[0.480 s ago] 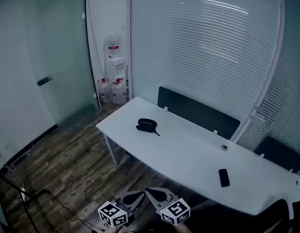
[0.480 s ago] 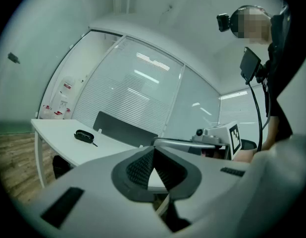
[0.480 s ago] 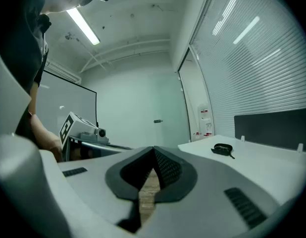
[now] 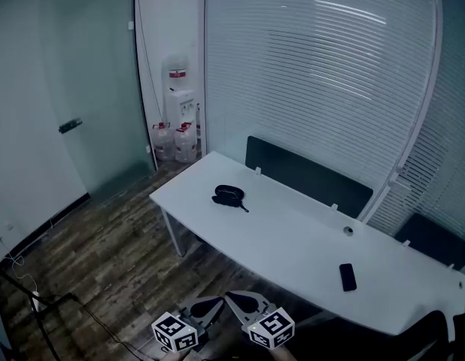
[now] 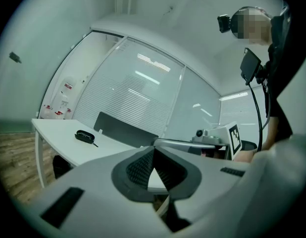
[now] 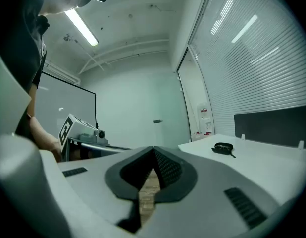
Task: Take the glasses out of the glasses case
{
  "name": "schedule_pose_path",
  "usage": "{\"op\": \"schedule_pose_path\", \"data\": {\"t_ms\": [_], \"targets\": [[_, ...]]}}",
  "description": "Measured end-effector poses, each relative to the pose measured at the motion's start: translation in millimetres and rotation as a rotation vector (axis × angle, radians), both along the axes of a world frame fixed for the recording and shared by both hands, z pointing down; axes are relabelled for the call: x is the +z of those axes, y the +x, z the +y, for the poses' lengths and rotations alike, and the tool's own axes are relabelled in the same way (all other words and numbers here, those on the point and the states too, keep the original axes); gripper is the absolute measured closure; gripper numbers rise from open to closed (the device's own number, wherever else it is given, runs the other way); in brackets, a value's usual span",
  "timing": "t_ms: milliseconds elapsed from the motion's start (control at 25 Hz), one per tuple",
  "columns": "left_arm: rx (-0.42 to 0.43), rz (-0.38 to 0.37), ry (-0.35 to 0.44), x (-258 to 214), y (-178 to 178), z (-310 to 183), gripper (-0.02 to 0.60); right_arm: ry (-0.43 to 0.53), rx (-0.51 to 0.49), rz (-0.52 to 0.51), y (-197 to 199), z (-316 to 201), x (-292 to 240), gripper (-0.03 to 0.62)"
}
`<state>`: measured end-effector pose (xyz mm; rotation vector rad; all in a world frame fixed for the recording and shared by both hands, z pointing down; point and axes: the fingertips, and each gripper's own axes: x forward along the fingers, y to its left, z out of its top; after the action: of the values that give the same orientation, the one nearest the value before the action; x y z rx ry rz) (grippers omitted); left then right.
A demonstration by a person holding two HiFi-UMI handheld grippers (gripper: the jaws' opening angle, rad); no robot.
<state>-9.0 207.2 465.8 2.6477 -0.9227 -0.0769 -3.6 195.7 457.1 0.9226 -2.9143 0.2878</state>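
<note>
A black glasses case [image 4: 229,195] lies closed near the far left end of the white table [image 4: 293,239]; it also shows small as the case [image 5: 84,136] and the case [image 6: 223,148] in the two gripper views. Both grippers hang low in front of the table, well short of the case. My left gripper [image 4: 208,304] and right gripper [image 4: 243,300] point level toward each other's tips. In the left gripper view the jaws of the left gripper [image 5: 153,151] meet at their tips with nothing between. The right gripper [image 6: 154,150] is likewise shut and empty.
A black phone [image 4: 347,276] lies on the table's right part, by a round cable hole [image 4: 347,230]. Dark panels [image 4: 308,175] stand behind the table. A water dispenser [image 4: 178,104] and bottles [image 4: 174,141] stand in the far corner. Wooden floor [image 4: 104,254] spreads left.
</note>
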Motion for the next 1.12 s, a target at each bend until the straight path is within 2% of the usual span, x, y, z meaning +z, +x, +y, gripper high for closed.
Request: {"op": "schedule_pose_path", "data": {"t_ms": [360, 840, 1120], "targets": [[-0.023, -0.009, -0.007, 1, 5, -4, 0.573, 0.0, -0.008, 0.01, 5, -4, 2, 0.577], [-0.061, -0.01, -0.027, 5, 34, -11, 0.572, -0.024, -0.032, -0.01, 34, -11, 5, 0.577], [-0.073, -0.017, -0.046, 10, 31, -24, 0.572, -0.05, -0.038, -0.021, 31, -25, 12, 0.577]]}}
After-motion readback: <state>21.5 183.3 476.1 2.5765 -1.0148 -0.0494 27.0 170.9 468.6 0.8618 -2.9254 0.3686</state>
